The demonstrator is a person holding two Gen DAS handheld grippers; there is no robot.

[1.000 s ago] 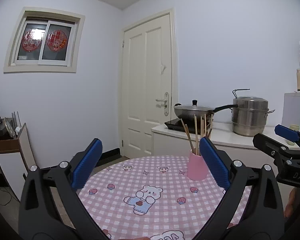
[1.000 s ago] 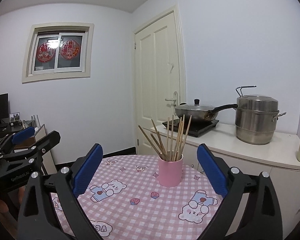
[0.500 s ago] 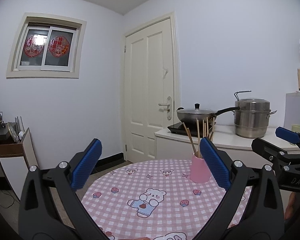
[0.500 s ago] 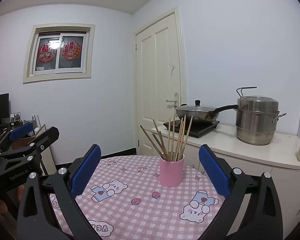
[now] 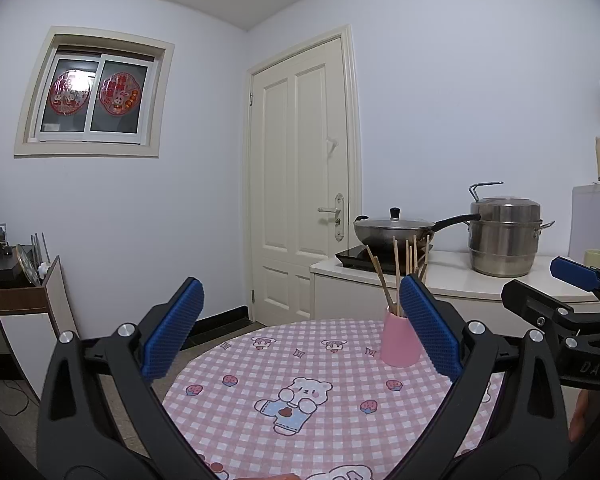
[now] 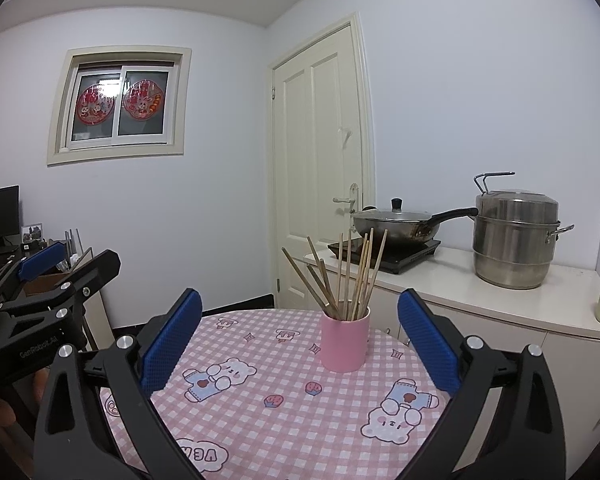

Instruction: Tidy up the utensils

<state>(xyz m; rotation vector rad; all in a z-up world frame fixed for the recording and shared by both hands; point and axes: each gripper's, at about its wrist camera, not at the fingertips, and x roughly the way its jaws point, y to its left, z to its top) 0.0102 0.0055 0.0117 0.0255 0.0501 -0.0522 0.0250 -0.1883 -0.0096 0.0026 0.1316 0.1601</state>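
1. Our left gripper (image 5: 300,330) has its jaws spread wide with nothing between the pads; the pink cup (image 5: 400,340) of wooden chopsticks (image 5: 396,276) stands ahead, just inside its right finger.
2. Our right gripper (image 6: 298,332) is equally wide and empty, and the pink cup (image 6: 345,342) sits upright between its fingers but farther out, touching neither, with the chopsticks (image 6: 346,276) fanned above the rim.
3. The cup rests on a round table (image 6: 284,420) covered in a pink checked bear-print cloth.
4. Behind it we see a counter (image 6: 460,292) carrying a lidded wok (image 6: 396,226) on an induction hob and a steel steamer pot (image 6: 514,240), beside a cream door (image 6: 320,168).
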